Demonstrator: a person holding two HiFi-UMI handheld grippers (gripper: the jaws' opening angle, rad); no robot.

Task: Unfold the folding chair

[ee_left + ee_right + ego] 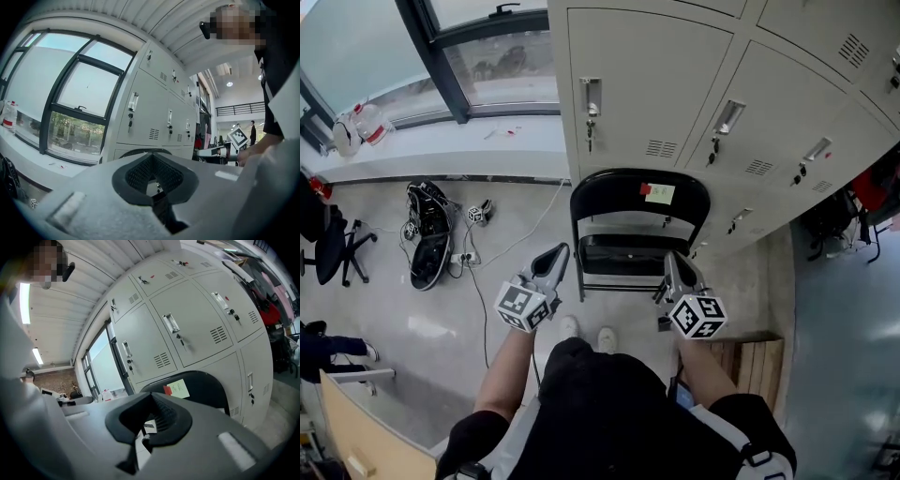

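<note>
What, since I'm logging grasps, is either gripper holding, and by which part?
Nothing is held. The left gripper and the right gripper are both shut and empty, in front of the folding chair, gripping no part of it.

The left gripper (153, 174) fills the near foreground, its jaws closed together with nothing between them. Just beyond them the curved black top of the folding chair (136, 151) peeks up, against grey lockers (154, 117). A big window (70, 93) lies to the left, and the right gripper (208, 151) shows at the right.
</note>
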